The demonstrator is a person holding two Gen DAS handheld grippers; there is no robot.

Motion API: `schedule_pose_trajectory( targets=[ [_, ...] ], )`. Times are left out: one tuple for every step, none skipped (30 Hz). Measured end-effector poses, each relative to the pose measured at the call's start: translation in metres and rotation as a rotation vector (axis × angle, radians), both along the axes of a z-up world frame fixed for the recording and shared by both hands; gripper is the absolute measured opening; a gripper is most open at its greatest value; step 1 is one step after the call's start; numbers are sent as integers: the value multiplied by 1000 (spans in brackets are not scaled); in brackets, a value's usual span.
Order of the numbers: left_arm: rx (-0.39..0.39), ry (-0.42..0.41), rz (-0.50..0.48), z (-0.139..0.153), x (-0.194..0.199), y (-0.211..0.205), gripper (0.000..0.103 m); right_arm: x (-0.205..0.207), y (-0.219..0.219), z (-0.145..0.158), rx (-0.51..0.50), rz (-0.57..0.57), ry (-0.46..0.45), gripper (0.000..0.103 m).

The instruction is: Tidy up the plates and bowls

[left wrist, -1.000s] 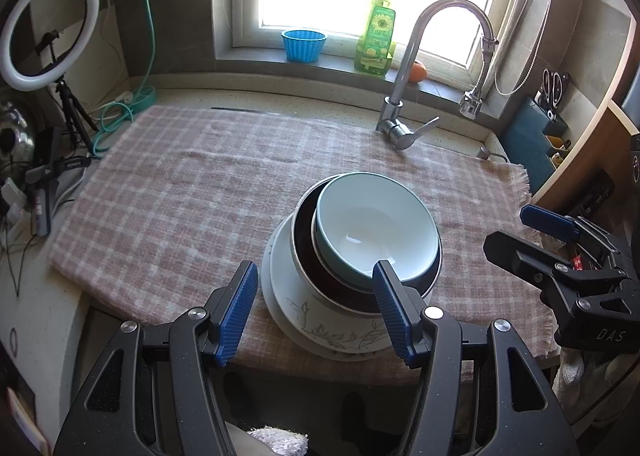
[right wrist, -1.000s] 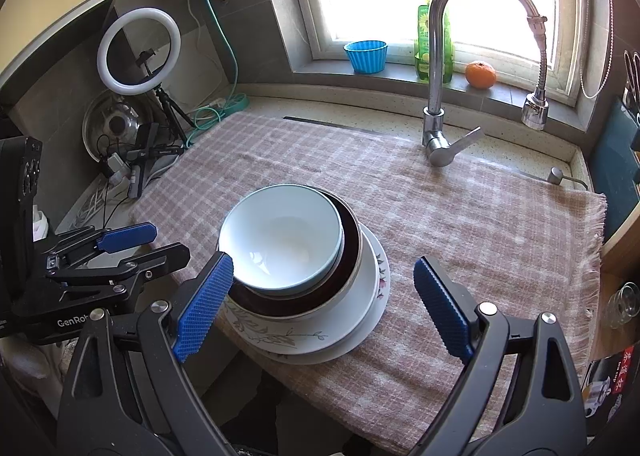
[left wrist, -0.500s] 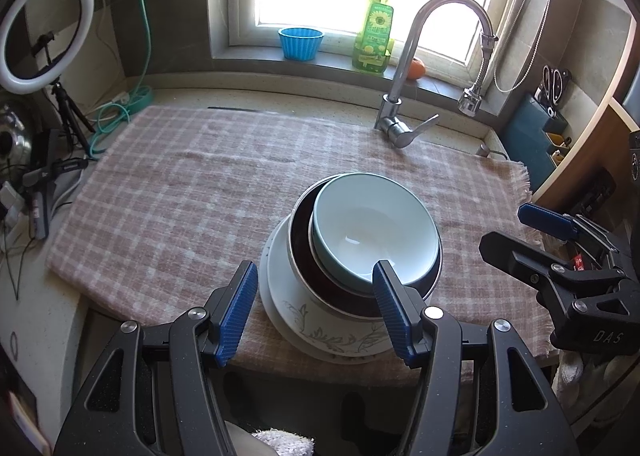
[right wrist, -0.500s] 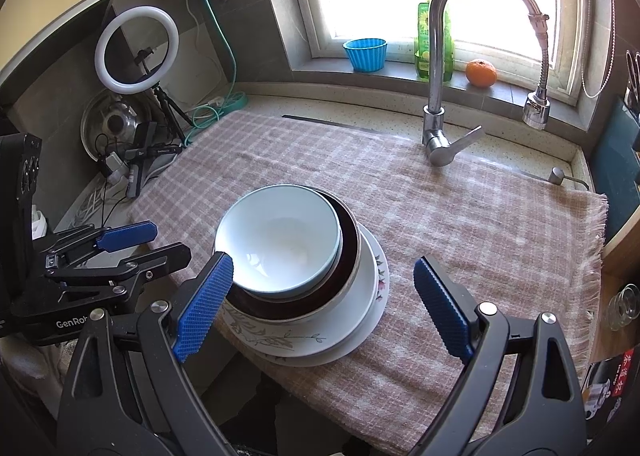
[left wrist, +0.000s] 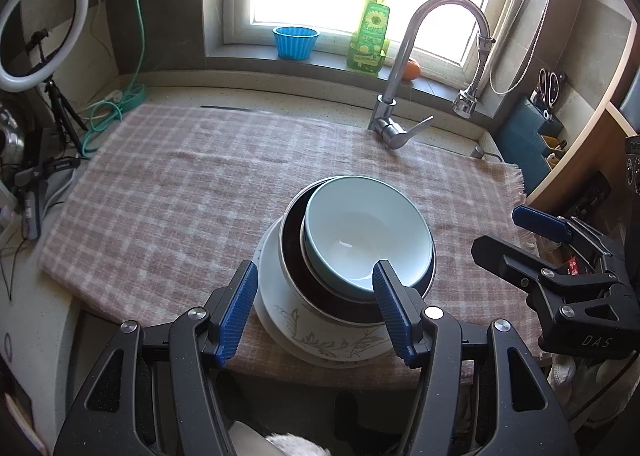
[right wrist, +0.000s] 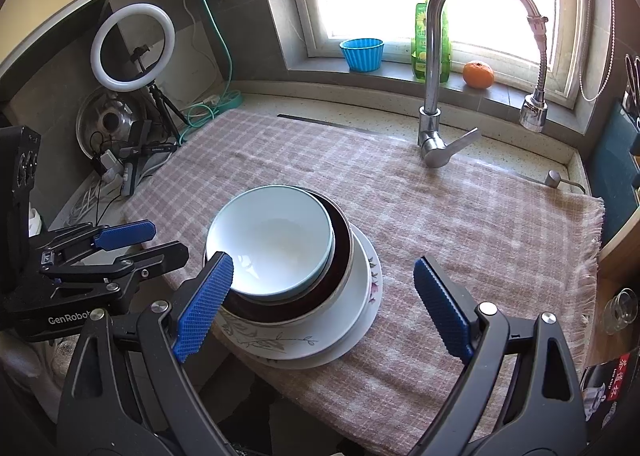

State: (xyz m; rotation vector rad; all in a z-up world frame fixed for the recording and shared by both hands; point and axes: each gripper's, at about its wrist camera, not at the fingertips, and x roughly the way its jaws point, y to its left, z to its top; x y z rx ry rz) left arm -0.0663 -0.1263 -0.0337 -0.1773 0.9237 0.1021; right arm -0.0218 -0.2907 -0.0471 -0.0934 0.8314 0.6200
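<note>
Both tongs [left wrist: 316, 306] [right wrist: 324, 306] agape, empty, above stacked bowls [left wrist: 366, 232].

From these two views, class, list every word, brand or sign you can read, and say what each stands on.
"GenRobot", last letters partly hidden: white print on the body of the left claw, seen in the right wrist view.
"DAS": on the body of the right claw, seen in the left wrist view.
Green dish soap bottle: sunflower label, its wording too small to read.
Dark packet at the lower right: Chinese characters, too blurred to read.
</note>
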Motion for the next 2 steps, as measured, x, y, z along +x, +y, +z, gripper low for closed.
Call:
schedule_pose_trajectory(
  targets=[
    [7, -8, 3, 1, 0, 0, 59, 0, 0, -1, 0, 0, 2, 94],
    [8, -9, 5, 1, 0, 0, 59, 1, -1, -1, -1, 0, 4, 94]
  ],
)
